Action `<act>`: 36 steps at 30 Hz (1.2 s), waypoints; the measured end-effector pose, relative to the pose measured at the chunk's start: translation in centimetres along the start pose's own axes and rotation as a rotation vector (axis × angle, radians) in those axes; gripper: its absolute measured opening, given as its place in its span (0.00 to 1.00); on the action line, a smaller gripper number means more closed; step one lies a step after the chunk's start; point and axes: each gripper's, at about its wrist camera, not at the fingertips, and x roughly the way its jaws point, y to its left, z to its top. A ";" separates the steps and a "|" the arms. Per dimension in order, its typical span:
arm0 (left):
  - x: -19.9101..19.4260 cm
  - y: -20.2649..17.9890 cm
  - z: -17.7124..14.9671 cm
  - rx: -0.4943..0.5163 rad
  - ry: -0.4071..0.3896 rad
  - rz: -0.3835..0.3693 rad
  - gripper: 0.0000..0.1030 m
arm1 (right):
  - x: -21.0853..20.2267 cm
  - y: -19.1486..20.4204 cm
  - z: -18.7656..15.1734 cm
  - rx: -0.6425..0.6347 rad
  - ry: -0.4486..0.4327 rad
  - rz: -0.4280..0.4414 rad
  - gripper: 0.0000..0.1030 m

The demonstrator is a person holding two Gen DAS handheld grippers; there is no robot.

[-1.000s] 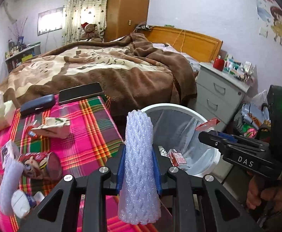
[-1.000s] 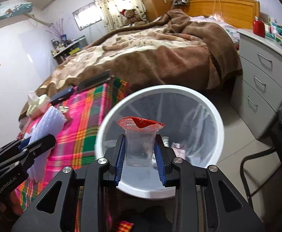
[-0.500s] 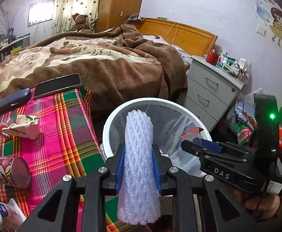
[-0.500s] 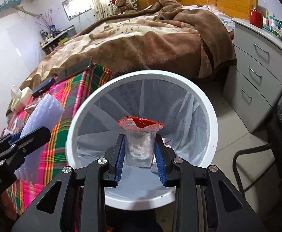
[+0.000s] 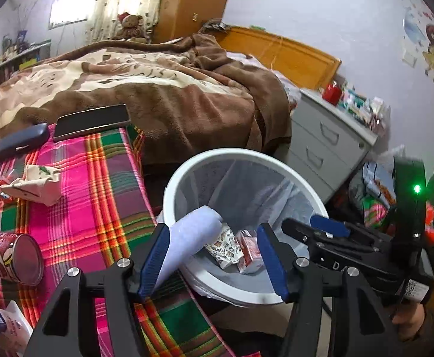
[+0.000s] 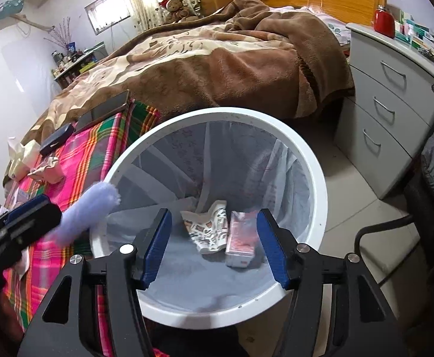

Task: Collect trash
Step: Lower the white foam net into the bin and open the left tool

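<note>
Step in hand looked like the drop-off. Both claws hung over the white trash bin (image 6: 321,178), and both sets of jaws had just been opening. The left claw (image 5: 214,258) stood wide; the white foam sleeve (image 5: 187,238) lay tilted against its left pad only, top end leaning over the bin rim, w/ the other pad well clear of it, so nothing pinched it. Blurred, so prob. slipping free, though I couldn't tell if it would clear the rim. The right claw (image 6: 214,247) was wide too, w/ nothing between the pads. Below it in the liner lay a crumpled printed wrapper (image 6: 209,229) and a small red-and-white carton (image 6: 240,247); a faint blur at the right pad might have been smth falling, too unclear to name.

Next move, in my judgement: nudge the sleeve inward if it hangs up, then swing back to the plaid tabletop (image 5: 98,202) for more, e.g. the red can (image 5: 11,257) lying on its side and the crumpled paper pack (image 5: 35,186).

Room: bin sat just beside the tabletop edge, sleeve straddling rim and cloth. The right claw's body crowded the left view's right side; the two were near each other. Phone (image 5: 92,122) and dark case (image 5: 22,139) at the far edge weren't trash, best avoided.
</note>
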 end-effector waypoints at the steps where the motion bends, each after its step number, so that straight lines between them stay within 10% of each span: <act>1: -0.2 0.3 0.1 -0.011 -0.006 0.000 0.59 | 0.0 0.0 0.0 0.000 -0.001 0.000 0.59; 30: 3.6 6.0 -0.8 -0.001 0.094 0.151 0.59 | -0.7 1.0 -0.4 0.016 -0.036 0.038 0.59; 36: 3.6 6.2 -0.4 -0.023 0.094 0.133 0.29 | -0.9 1.1 -0.5 0.026 -0.043 0.052 0.59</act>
